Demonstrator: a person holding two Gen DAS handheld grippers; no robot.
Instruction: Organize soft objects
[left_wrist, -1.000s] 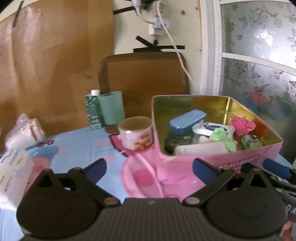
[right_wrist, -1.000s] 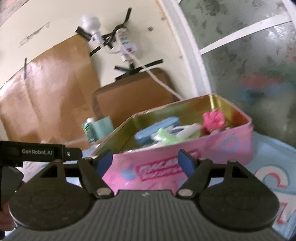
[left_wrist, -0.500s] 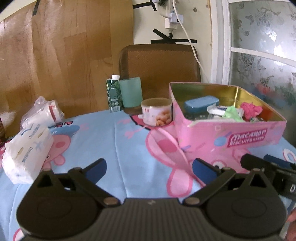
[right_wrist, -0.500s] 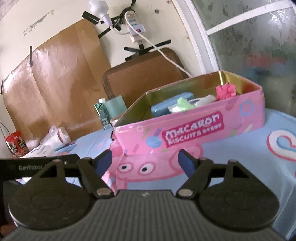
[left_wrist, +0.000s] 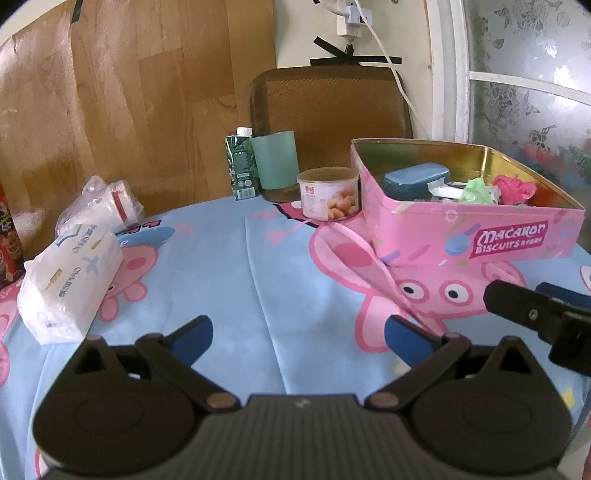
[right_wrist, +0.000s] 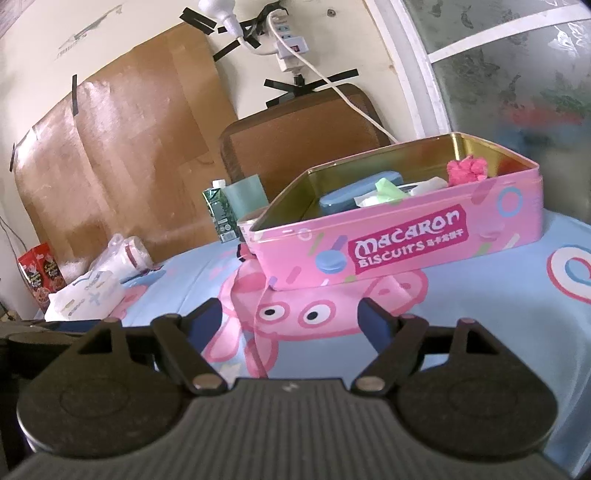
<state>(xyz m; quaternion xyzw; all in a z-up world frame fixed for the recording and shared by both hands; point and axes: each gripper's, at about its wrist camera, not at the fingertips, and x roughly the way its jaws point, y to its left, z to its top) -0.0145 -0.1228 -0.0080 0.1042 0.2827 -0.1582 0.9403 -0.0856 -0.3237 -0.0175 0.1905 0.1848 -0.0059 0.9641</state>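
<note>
A pink biscuit tin stands open on the cartoon tablecloth, holding a blue case, a green soft item, a pink scrunched item and white packets. My left gripper hangs open over the bare cloth, short of the tin, with nothing between its fingers. My right gripper is open too, empty, facing the tin's labelled side; it shows in the left wrist view at the right edge. A white tissue pack lies at the left.
Behind the tin stand a round snack tub, a green cup and a green carton. A plastic bag with white rolls and a red snack pack sit at far left. A chair back stands beyond the table.
Both grippers have pulled back from the tin, which now looks smaller and farther off. More tablecloth and the tissue pack have come into view. Both stay open and empty.
</note>
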